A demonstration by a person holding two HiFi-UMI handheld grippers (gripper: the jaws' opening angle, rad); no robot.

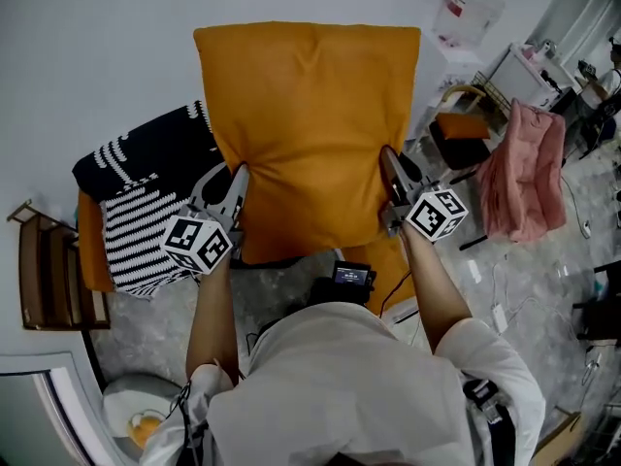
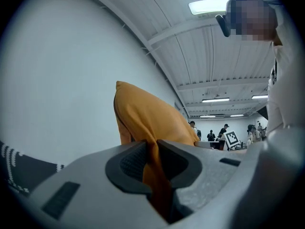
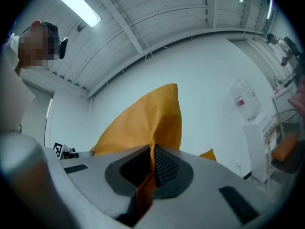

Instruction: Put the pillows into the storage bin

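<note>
Wall (image 1: 97, 47), left tongs (image 1: 233, 178), right tongs (image 1: 388, 163) gripping orange pillow (image 1: 306, 124) (rack (image 1: 44, 270): head view)

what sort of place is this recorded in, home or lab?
Probably a lab or workshop hall, not a home: a ribbed panel ceiling with strip lights, loose cables and gear strewn over the floor, a water dispenser, and several people standing in the background.

A plump orange pillow (image 1: 306, 115) hangs upright before the white wall (image 1: 97, 47), pinched at both lower sides. Black-and-white patterned pillows (image 1: 146, 197) lie stacked by that wall.
</note>
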